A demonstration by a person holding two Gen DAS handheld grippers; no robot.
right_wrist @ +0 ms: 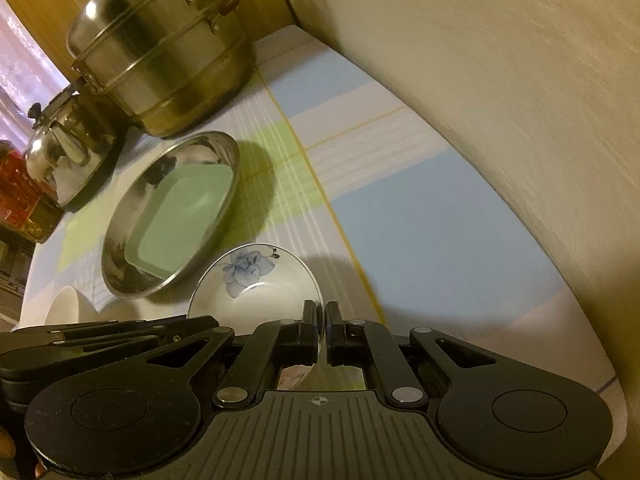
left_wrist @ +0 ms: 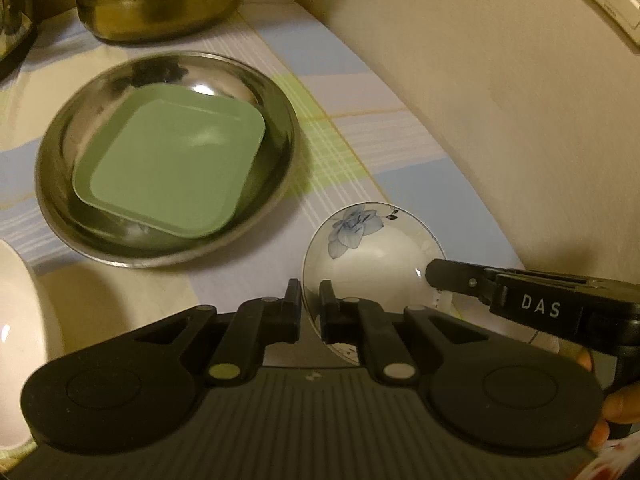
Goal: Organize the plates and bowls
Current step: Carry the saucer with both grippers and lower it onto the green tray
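Both tongs pinch the small flowered bowl (left_wrist: 372, 256) by its rim: the left tongs (left_wrist: 310, 300) on its near-left edge, the right tongs (right_wrist: 323, 322) on the opposite edge. The steel plate (left_wrist: 80, 240) holding the green square dish (left_wrist: 172, 168) lies just beyond-left on the table (left_wrist: 352, 152). Both tongs slant steeply downward.

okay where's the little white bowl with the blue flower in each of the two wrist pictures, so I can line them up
Left wrist view: the flower bowl sits lower right of centre, its near rim clamped in the left gripper, the right gripper on its right rim.
Right wrist view: the flower bowl sits low centre, its right rim clamped in the right gripper.
Shared landmark: the steel dish holding the green square plate, up-left of the bowl.
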